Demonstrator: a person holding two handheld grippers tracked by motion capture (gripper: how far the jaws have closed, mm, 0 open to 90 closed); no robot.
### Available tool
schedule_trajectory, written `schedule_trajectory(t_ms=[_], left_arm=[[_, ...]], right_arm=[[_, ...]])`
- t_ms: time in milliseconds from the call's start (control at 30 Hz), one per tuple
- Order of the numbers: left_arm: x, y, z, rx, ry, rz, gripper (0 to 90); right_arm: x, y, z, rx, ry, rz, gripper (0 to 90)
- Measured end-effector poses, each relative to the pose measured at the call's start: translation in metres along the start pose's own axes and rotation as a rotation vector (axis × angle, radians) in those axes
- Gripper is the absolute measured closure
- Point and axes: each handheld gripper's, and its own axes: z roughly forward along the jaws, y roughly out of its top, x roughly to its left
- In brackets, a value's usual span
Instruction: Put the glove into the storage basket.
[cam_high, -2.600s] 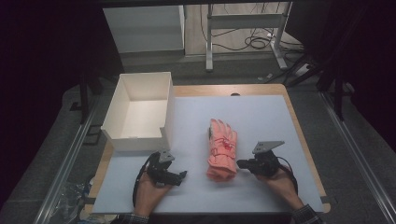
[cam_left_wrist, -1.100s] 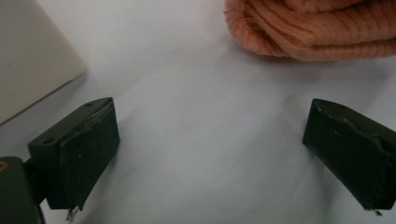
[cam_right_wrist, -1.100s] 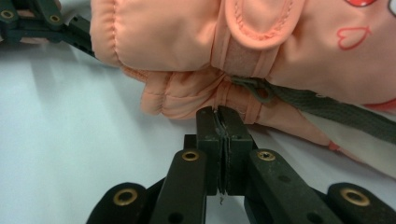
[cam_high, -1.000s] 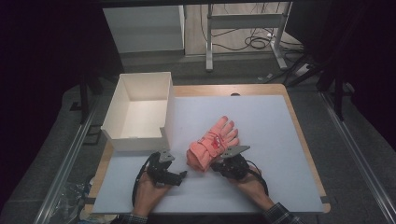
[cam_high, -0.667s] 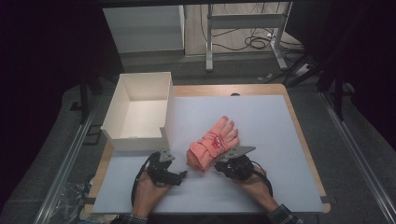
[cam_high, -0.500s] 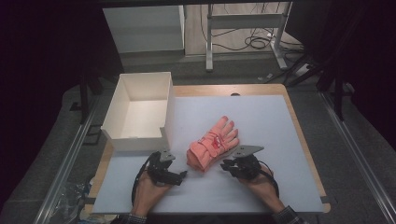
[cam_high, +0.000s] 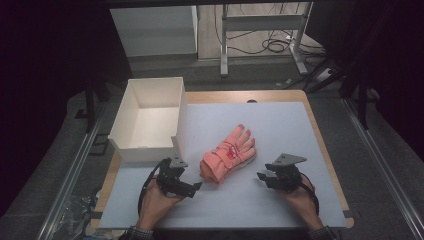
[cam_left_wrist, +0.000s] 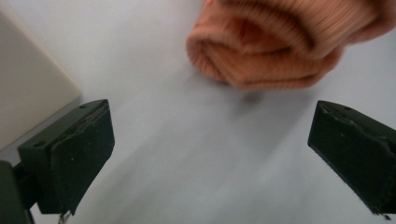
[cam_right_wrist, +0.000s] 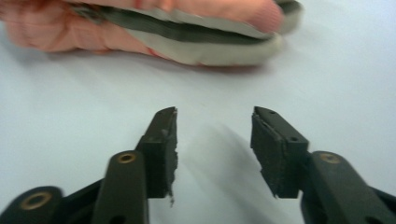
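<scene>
A pair of orange knitted gloves (cam_high: 228, 154) lies stacked on the pale mat (cam_high: 280, 125), fingers toward the upper right, cuffs toward me. My left gripper (cam_high: 192, 186) sits left of the cuffs and apart from them. Its jaws stand wide and have just opened a little further, with only mat between them (cam_left_wrist: 210, 158); the rolled cuff (cam_left_wrist: 280, 51) lies ahead. My right gripper (cam_high: 261, 177) is right of the gloves and clear of them. Its jaws have just been opening, nothing between them (cam_right_wrist: 215, 116), with the gloves' (cam_right_wrist: 163, 28) grey palm side ahead.
An open white box (cam_high: 150, 120) stands at the mat's left edge, just behind my left gripper; its corner (cam_left_wrist: 28, 93) shows in the left gripper view. The wooden table rim (cam_high: 320, 135) borders the mat on the right. Bare mat lies between and behind the hands.
The right gripper has let go of the gloves' cuff end and drawn back to the right, its jaws parting. The gloves, turned slantwise earlier, stay put. The left gripper has hardly shifted.
</scene>
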Motion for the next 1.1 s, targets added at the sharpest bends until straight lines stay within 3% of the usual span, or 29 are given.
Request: schedule_trajectory(t_ms=[233,400,500,633,800,1100], left_arm=[[-0.009,0.022,-0.011,-0.016,-0.029,0.016,0.0],[-0.013,0.042,-0.007,-0.007,-0.033,0.039,0.0],[-0.016,0.055,-0.002,0.002,-0.038,0.055,0.0],[-0.022,0.073,0.007,0.010,-0.040,0.078,0.0],[-0.028,0.092,0.024,0.028,-0.030,0.111,0.0],[-0.034,0.104,0.063,0.077,-0.007,0.139,0.0]], right_arm=[[-0.014,-0.008,-0.005,0.004,-0.057,0.041,32.2],[-0.022,-0.012,-0.005,0.020,-0.068,0.078,25.1],[-0.024,-0.012,-0.004,0.033,-0.079,0.075,21.2],[-0.021,-0.012,-0.002,0.046,-0.088,0.049,18.5],[-0.021,-0.012,-0.002,0.044,-0.086,0.051,18.2],[-0.021,-0.013,-0.002,0.041,-0.084,0.051,18.2]])
